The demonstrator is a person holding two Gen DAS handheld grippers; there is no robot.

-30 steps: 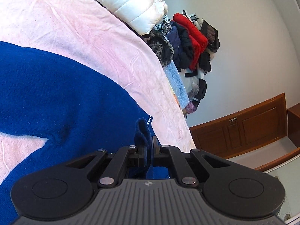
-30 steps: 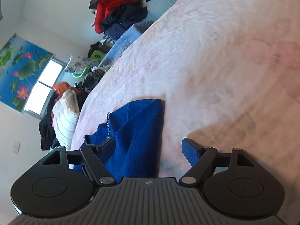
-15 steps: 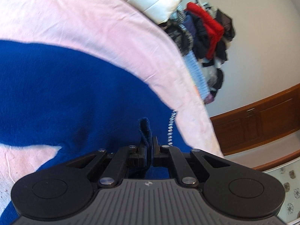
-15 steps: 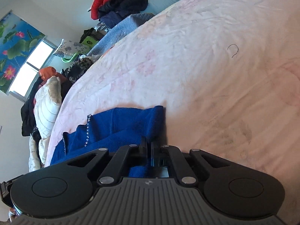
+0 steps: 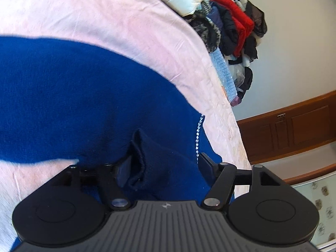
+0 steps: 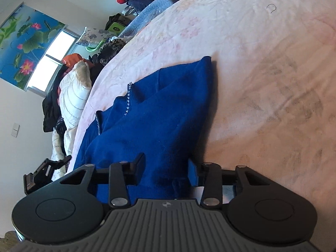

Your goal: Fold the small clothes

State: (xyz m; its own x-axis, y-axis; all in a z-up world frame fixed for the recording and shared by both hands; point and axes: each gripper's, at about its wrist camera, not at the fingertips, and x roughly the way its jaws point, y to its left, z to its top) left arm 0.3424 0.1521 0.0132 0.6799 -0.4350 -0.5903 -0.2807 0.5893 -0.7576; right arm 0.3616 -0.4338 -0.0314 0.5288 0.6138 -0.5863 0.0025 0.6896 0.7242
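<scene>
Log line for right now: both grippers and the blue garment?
left gripper: open, fabric between fingers | right gripper: open, fabric between fingers | blue garment: lying partly folded on pink bedsheet

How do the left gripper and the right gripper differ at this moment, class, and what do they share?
1. The left gripper has its jaws spread wider; the right gripper has a narrower gap.
2. The left gripper frames a bunched cuff-like fold; the right gripper frames smoother cloth.

Shared: both are open, with the blue garment lying between their jaws on the pink bedsheet.
</scene>
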